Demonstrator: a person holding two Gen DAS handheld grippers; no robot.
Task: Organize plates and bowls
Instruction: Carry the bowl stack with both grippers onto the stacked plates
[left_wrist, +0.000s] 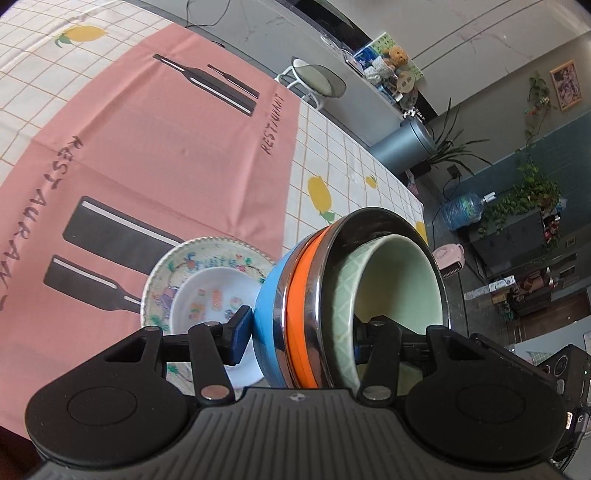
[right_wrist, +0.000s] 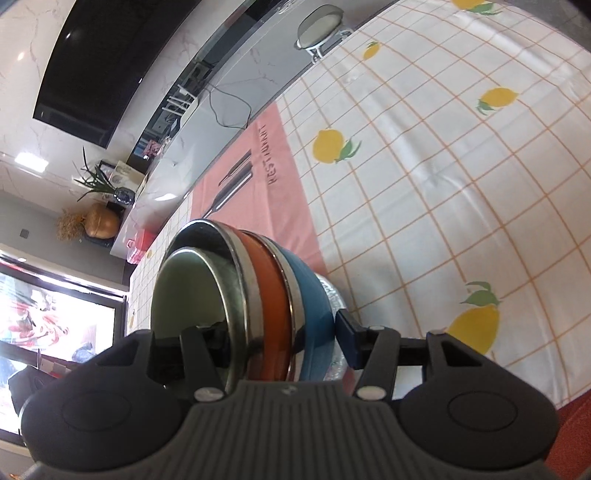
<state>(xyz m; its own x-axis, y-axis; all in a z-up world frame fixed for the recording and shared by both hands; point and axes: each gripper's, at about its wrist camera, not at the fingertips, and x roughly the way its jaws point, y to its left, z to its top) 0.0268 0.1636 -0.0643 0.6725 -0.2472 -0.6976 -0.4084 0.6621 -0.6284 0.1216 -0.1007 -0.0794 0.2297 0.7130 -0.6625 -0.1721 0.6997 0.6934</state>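
Note:
A nested stack of bowls (left_wrist: 295, 317) is held above the table: a blue bowl outside, an orange one, a steel one, and a pale green bowl (left_wrist: 402, 280) inside. My left gripper (left_wrist: 301, 330) is shut on the stack's rim, one finger outside and one inside. My right gripper (right_wrist: 284, 345) is shut on the opposite rim of the same stack (right_wrist: 266, 302). Below in the left wrist view, a white patterned bowl (left_wrist: 210, 295) sits in a floral plate (left_wrist: 166, 273) on the pink cloth. A silvery dish (right_wrist: 334, 299) shows under the stack in the right wrist view.
A pink "RESTAURANT" placemat (left_wrist: 147, 155) lies on the lemon-print checked tablecloth (right_wrist: 443, 166). A stool (left_wrist: 314, 79) stands past the table's far edge. Beyond are a grey bin (left_wrist: 402, 144), a water jug, plants and cabinets.

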